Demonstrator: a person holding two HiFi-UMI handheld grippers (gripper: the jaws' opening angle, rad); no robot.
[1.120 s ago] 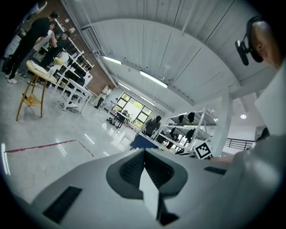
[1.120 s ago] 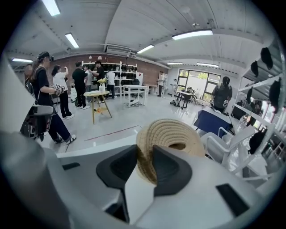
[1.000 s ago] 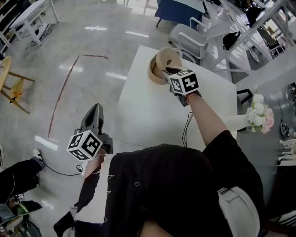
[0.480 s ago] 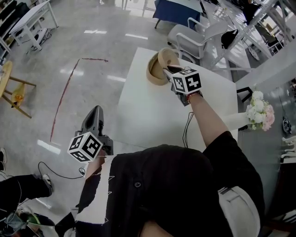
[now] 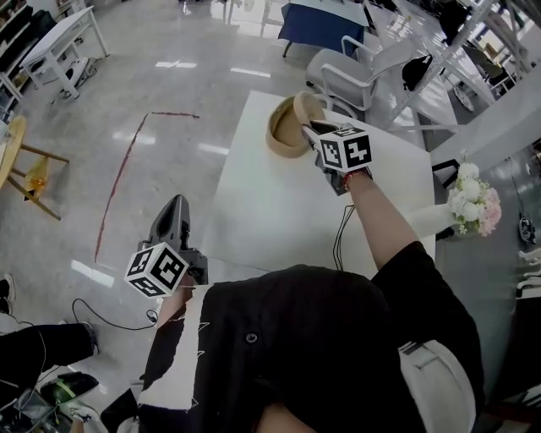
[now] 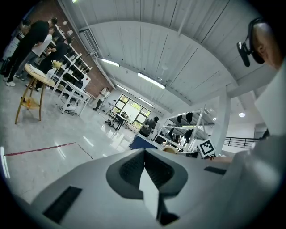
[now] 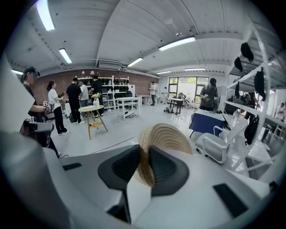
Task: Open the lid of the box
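A round woven straw box (image 5: 284,137) stands at the far edge of the white table (image 5: 270,211). Its woven lid (image 5: 307,107) is tipped up on edge above the box's right rim. My right gripper (image 5: 315,128) holds the lid's rim. In the right gripper view the lid (image 7: 166,135) stands between the two dark pads of that gripper (image 7: 144,156), which have just been closing on it. My left gripper (image 5: 174,205) hangs off the table's near left side over the floor. It is shut with nothing in it, its jaws meeting in the left gripper view (image 6: 144,156).
A black cable (image 5: 341,235) lies on the table near my right arm. A white office chair (image 5: 351,74) and a blue-covered table (image 5: 325,21) stand beyond the table. Flowers (image 5: 473,207) sit at the right, and a wooden stool (image 5: 21,165) stands at the far left.
The right gripper has risen slightly with the lid's rim, and the lid stands more upright off the box. The left gripper has kept its place.
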